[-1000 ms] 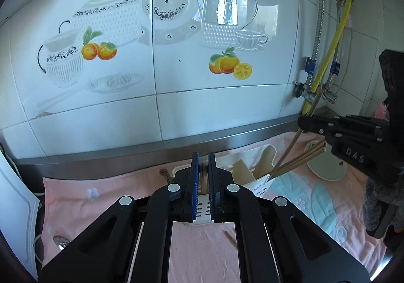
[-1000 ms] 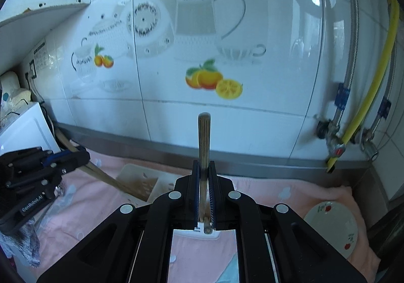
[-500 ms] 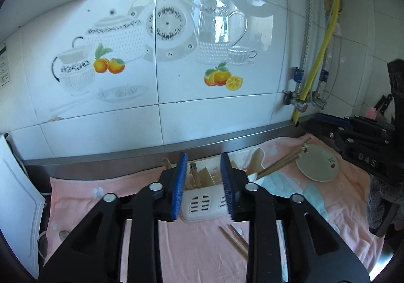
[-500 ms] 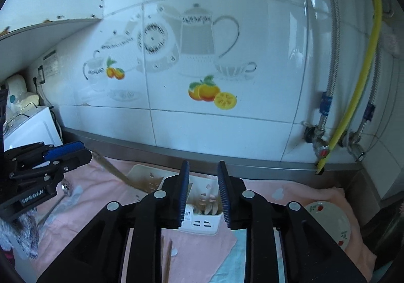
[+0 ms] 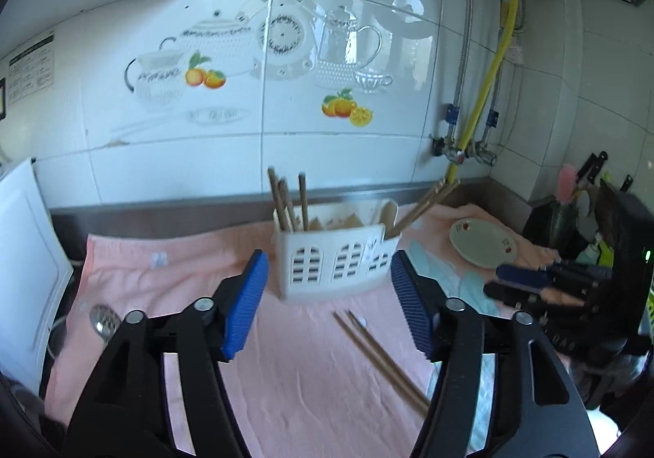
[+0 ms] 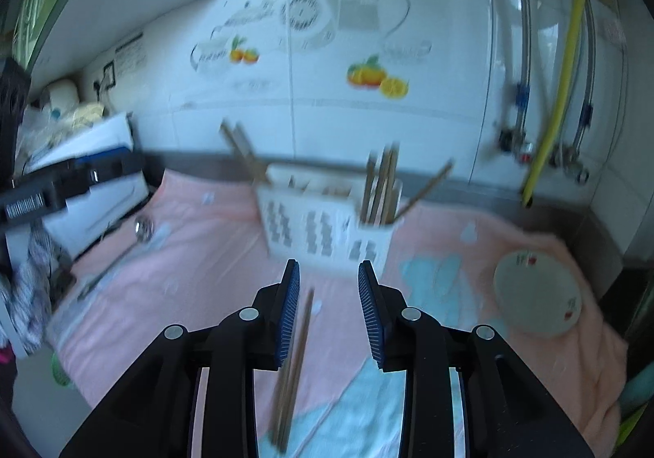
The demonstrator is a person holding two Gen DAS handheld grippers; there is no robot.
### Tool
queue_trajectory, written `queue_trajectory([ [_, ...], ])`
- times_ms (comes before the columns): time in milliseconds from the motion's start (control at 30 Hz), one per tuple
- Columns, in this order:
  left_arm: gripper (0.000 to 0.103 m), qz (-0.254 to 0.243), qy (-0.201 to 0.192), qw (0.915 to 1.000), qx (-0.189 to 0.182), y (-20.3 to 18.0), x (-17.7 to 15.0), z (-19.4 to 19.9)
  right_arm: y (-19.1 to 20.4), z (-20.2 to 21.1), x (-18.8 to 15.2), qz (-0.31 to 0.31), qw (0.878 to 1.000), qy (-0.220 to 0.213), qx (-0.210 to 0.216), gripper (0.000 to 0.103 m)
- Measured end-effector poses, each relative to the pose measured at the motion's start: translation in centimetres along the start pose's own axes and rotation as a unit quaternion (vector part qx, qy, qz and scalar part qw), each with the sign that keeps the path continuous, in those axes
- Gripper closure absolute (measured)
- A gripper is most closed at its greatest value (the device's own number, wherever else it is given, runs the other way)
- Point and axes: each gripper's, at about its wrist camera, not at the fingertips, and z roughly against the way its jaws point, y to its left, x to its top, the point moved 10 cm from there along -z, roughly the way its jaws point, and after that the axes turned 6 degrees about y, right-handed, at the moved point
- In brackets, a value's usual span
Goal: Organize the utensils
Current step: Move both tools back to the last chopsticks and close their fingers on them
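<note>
The left gripper [image 5: 329,304] hangs above the table, its blue-padded fingers [image 5: 245,304] spread wide with nothing between them, aimed at the white utensil holder [image 5: 333,266] that stands just ahead of the fingertips on the pink towel [image 5: 171,286]. The right gripper [image 6: 329,310] is likewise held low over the towel, its fingers [image 6: 288,315] parted and empty; its view is blurred.

The utensil holder is a white plastic caddy with window-shaped cutouts in its front wall. Several brown chopsticks stand upright in its left compartment [image 5: 288,200], and more lean outward to the right from its right end [image 5: 421,204]. In the right wrist view the holder [image 6: 327,221] sits beyond the fingertips, slightly left of centre.

A pair of loose chopsticks [image 5: 380,360] lies flat on the towel, below the holder and close inside the left gripper's right finger. In the right wrist view they [image 6: 296,360] lie just beside the left finger, running toward the camera.

A small plate [image 5: 482,245] rests on the towel well to the right of the left fingers, and a metal spoon [image 5: 102,319] lies to their left.
</note>
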Motion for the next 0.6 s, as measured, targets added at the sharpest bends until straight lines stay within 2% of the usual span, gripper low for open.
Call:
queue_trajectory([
  [167, 0.034, 0.004, 0.009, 0.9999, 0.007, 0.3, -3.1, 0.4, 1.8, -2.0, -4.9, 0.002, 0.999, 0.036, 0.017, 0.074],
  [233, 0.029, 0.006, 0.01, 0.9998, 0.014, 0.6, -4.2, 0.7, 2.3, -3.0, -6.5, -0.001, 0.998, 0.05, 0.023, 0.074],
  [333, 0.027, 0.012, 0.011, 0.9996, 0.021, 1.1, -5.3, 1.0, 2.8, -4.6, -8.9, -0.008, 0.997, 0.073, 0.032, 0.074],
  [600, 0.023, 0.041, 0.018, 0.9983, 0.037, 2.9, -8.0, 1.4, 3.1, -7.7, -12.3, -0.019, 0.993, 0.11, 0.037, 0.08],
])
